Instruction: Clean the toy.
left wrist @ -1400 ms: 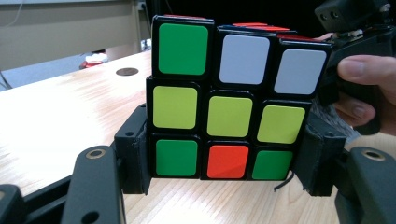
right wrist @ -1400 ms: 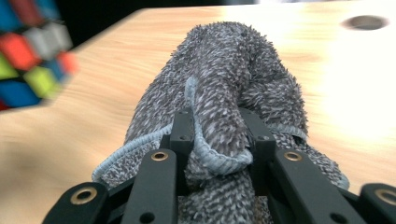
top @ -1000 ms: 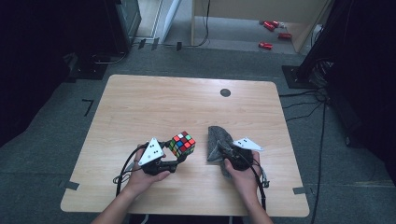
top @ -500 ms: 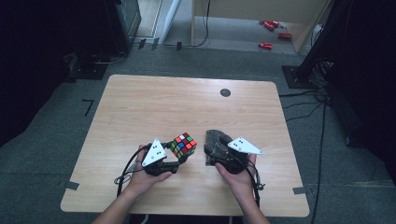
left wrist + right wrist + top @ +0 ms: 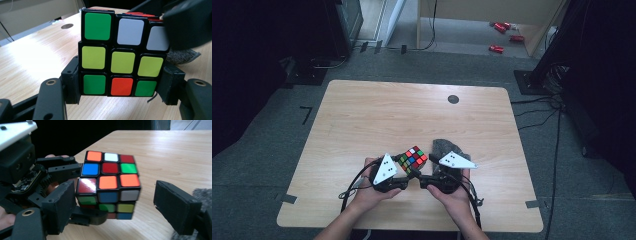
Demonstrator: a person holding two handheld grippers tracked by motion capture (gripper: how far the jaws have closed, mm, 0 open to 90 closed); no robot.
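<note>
Since a second ago the right gripper (image 5: 424,178) has swung in from beside the grey cloth (image 5: 443,147) toward the puzzle cube (image 5: 413,159), and the two hands now sit close together near the front of the counter (image 5: 362,115).

At left, the left gripper (image 5: 121,86) is clamped on the cube's bottom layer, one jaw on each side, with the cube held just above the wood. In the right gripper view the right gripper's jaws stand wide: one pad touches or nearly touches the cube's near corner, the other is well clear on the cloth side.

The risk, judged from here, lies in that uneven approach. If the right gripper closes with one pad already against the cube, it may push the cube sideways in the left gripper's narrow hold on a single layer and twist it out of the hold or drop it onto the counter. A turn attempted with layers misaligned could jam. The far jaw might also snag the cloth just beside it.

Room is generous ahead and to the left, where the wood is bare up to the dark round grommet (image 5: 453,99). The front edge lies near the hands, and the cloth crowds the right side.
</note>
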